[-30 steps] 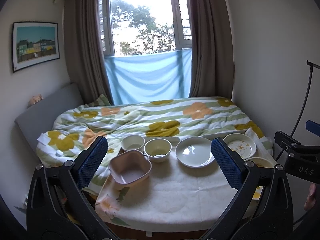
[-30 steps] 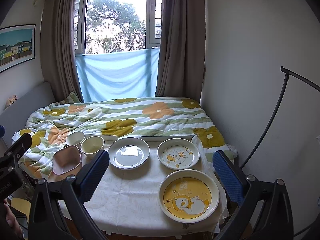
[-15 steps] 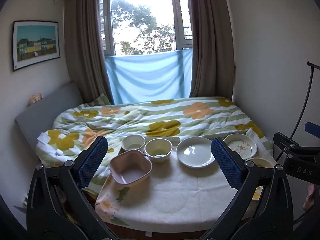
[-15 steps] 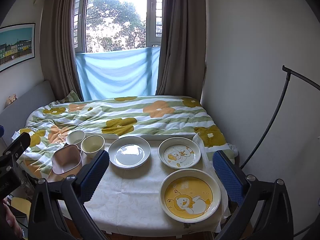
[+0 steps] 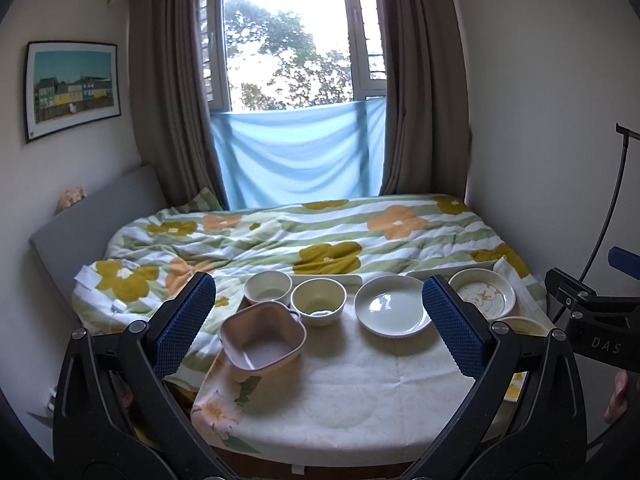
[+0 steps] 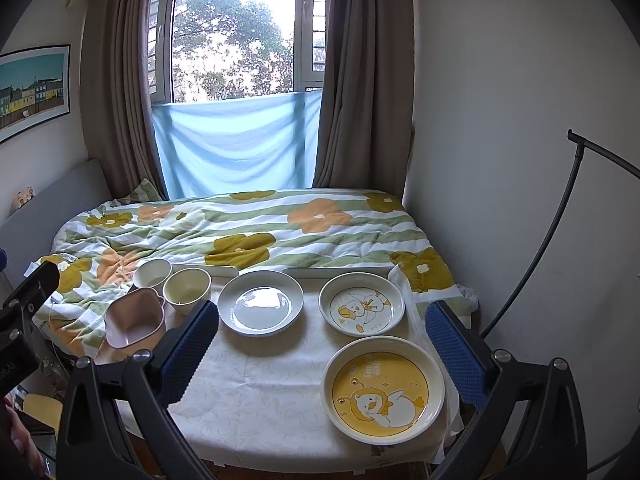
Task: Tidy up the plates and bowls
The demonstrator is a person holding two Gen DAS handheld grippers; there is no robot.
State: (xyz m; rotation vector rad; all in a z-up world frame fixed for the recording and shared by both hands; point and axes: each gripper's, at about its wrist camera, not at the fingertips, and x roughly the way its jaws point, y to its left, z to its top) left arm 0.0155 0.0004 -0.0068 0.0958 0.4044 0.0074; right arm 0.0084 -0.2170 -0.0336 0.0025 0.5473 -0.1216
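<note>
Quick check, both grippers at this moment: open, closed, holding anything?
Left gripper: open, holding nothing, above the table near the pink bowl.
Right gripper: open, holding nothing, above the table near the yellow duck plate.

Daylight comes through a window (image 5: pixel 292 40) in the far wall, with trees outside, brown curtains (image 5: pixel 168 92) on both sides and a pale blue cloth (image 5: pixel 298 154) hung across its lower part. A bed (image 5: pixel 304 236) with a flowered, green-striped quilt runs from the window to the near counter (image 6: pixel 256 392), a grey headboard (image 5: pixel 92 220) along its left. A framed picture (image 5: pixel 72 88) of coloured houses hangs on the left wall, and the right wall is plain white.
</note>
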